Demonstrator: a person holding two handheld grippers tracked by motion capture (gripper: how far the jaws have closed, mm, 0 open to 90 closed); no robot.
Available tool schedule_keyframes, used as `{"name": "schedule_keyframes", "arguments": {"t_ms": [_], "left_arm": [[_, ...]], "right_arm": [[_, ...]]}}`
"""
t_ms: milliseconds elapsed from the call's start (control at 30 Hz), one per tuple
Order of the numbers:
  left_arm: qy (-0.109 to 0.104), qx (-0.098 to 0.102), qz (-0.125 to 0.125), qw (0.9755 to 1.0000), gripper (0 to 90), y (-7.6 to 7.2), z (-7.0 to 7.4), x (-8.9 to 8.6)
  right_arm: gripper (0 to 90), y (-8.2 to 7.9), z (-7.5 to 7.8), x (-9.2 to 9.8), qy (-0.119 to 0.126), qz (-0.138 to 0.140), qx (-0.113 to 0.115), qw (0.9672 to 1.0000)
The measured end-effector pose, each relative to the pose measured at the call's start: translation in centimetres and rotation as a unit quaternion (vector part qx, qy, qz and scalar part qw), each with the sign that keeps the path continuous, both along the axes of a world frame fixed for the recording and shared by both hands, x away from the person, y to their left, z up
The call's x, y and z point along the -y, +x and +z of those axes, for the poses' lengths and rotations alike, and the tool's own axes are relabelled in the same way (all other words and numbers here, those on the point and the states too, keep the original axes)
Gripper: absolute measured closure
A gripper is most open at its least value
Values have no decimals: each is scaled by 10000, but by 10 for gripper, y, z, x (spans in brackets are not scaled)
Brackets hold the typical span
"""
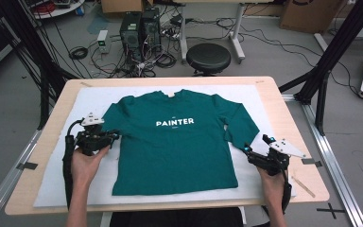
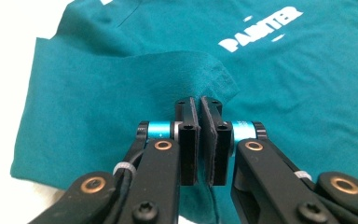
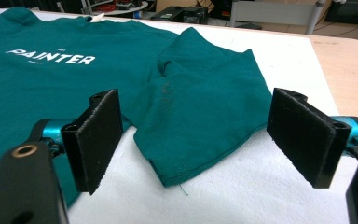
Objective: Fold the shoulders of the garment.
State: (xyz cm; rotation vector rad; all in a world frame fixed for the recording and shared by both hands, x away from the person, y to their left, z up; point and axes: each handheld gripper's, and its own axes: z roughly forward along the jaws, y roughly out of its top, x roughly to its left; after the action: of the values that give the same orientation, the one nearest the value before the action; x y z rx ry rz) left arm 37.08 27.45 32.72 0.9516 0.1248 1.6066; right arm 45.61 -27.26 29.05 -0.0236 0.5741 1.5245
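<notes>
One teal long-sleeved shirt [image 1: 175,146] lies flat, front up, on a white mat [image 1: 52,189] that covers most of the wooden worktop [image 1: 307,184]; the word PAINTER is printed once in white across its chest. It has two sleeves. The sleeve [image 1: 108,118] on the person's left is folded in over the body of the shirt, and the left gripper view shows its cuff pinched between the two black pads of the left hand-held gripper [image 2: 200,103], which are pressed together on the cloth with no gap left between them. The other sleeve [image 3: 200,121] lies bent down beside the shirt's side, its cuff end resting on the mat. The right hand-held gripper [image 3: 214,140] stands just short of that cuff with its two jaws spread wide, one on either side of the cuff, neither pad touching the fabric. In the high view two forearms come in from the near edge, each hand holding one hand-held gripper: the left one [image 1: 94,135] at the shirt's left edge, the right one [image 1: 257,151] near the lower right sleeve. Behind the worktop one black round stool [image 1: 208,57] stands on the floor.
</notes>
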Motion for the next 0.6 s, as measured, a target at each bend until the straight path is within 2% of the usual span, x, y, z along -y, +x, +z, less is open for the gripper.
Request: {"name": "schedule_keyframes", "arguments": {"t_ms": [267,600], "left_arm": [[219,56,-92,9997,853,-6,5,25],[534,-19,-142,9985,853,5,17,65]], "right_arm": [[185,0,0,0,-3,-10,4,10000],[185,0,0,0,-15,0,-4,10000]]}}
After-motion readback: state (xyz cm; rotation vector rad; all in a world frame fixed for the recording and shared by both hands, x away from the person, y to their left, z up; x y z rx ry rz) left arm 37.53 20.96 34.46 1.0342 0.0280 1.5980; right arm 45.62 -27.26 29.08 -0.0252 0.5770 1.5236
